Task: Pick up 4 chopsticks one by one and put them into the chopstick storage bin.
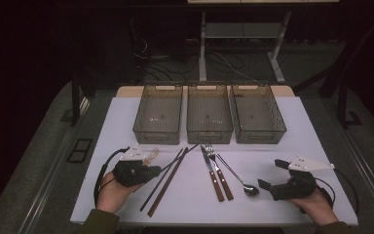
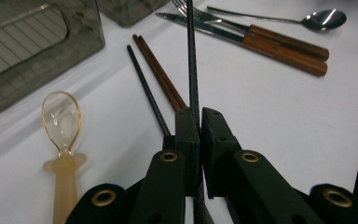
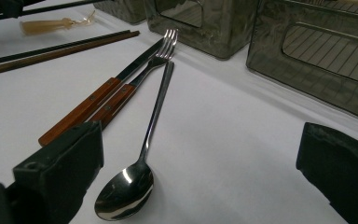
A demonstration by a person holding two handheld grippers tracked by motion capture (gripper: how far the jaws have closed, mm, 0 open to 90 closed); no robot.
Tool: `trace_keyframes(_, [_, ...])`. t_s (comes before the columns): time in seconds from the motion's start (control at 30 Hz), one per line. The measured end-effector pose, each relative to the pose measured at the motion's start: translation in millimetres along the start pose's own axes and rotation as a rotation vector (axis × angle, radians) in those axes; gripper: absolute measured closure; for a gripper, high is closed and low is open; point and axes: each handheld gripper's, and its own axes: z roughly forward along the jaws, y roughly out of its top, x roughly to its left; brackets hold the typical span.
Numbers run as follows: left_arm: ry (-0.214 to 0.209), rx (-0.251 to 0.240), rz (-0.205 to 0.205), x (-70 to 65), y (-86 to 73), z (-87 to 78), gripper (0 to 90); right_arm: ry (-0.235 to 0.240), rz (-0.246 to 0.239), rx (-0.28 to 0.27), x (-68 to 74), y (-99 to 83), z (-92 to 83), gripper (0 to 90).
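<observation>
White table (image 1: 292, 146), brown-handled knife (image 1: 214, 176), amber spoon (image 2: 61, 121)

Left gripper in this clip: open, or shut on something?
Shut. In the left gripper view, the left gripper has its jaws pressed on a black chopstick that runs out between them.

Three clear bins (image 1: 209, 114) stand side by side along the far edge of the white bench (image 1: 292, 146). Beyond it, cables (image 1: 224, 63) trail across the floor.

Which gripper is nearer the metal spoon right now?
Right. The right gripper sits open just beside the metal spoon bowl, not touching it. The left gripper is across the table, past the knife and fork, shut on a black chopstick.
</observation>
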Motion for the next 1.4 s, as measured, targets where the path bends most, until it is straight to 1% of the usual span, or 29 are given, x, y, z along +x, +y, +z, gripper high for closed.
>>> trace_keyframes(0.13, [-0.008, -0.026, -0.004, 1.9, 3.9, 0.6, 85.4, -0.002, 0.005, -0.003, -0.3, -0.1, -0.1, 0.8])
trace_keyframes(0.23, [-0.014, -0.033, -0.006, 2.7, 6.4, 1.0, 85.4, -0.002, 0.002, 0.0, -0.2, 0.0, 0.2, 0.8])
trace_keyframes(0.4, [-0.021, -0.048, -0.014, 5.0, 9.8, 1.3, 85.4, 0.003, 0.013, -0.008, 1.0, 0.2, 1.3, 0.8])
trace_keyframes(0.47, [-0.021, -0.052, -0.013, 7.1, 11.4, 1.3, 85.3, 0.008, 0.018, -0.008, 1.3, 0.1, 2.9, 0.8])
trace_keyframes(0.53, [-0.023, -0.058, -0.018, 9.2, 13.1, 1.3, 85.4, 0.007, 0.013, -0.008, 1.3, 0.2, 5.2, 0.8])
trace_keyframes(0.73, [-0.021, -0.07, -0.028, 15.7, 16.6, 1.1, 85.4, 0.013, -0.001, 0.017, 4.1, 0.2, 10.5, 0.8])
trace_keyframes(0.87, [-0.017, -0.08, -0.036, 18.5, 18.8, 1.0, 85.4, 0.013, -0.002, 0.012, 3.6, 0.2, 9.9, 0.8])
trace_keyframes(0.93, [-0.014, -0.082, -0.032, 20.2, 20.6, 0.7, 85.3, 0.012, -0.003, 0.012, 3.8, 0.2, 10.0, 0.8])
trace_keyframes(0.97, [-0.015, -0.087, -0.037, 20.7, 21.6, 0.7, 85.3, 0.011, -0.004, 0.013, 3.9, 0.2, 10.0, 0.8])
trace_keyframes(1.1, [-0.012, -0.096, -0.036, 24.0, 25.9, 1.5, 85.3, 0.009, -0.004, 0.013, 3.8, 0.1, 9.6, 0.8])
trace_keyframes(1.23, [-0.006, -0.095, -0.033, 26.4, 29.8, 2.5, 85.3, 0.008, 0.0, 0.015, 3.6, 0.1, 9.1, 0.8])
trace_keyframes(1.4, [0.003, -0.108, -0.041, 31.6, 36.7, 3.6, 85.3, 0.007, 0.001, 0.014, 3.3, -0.1, 9.0, 0.8])
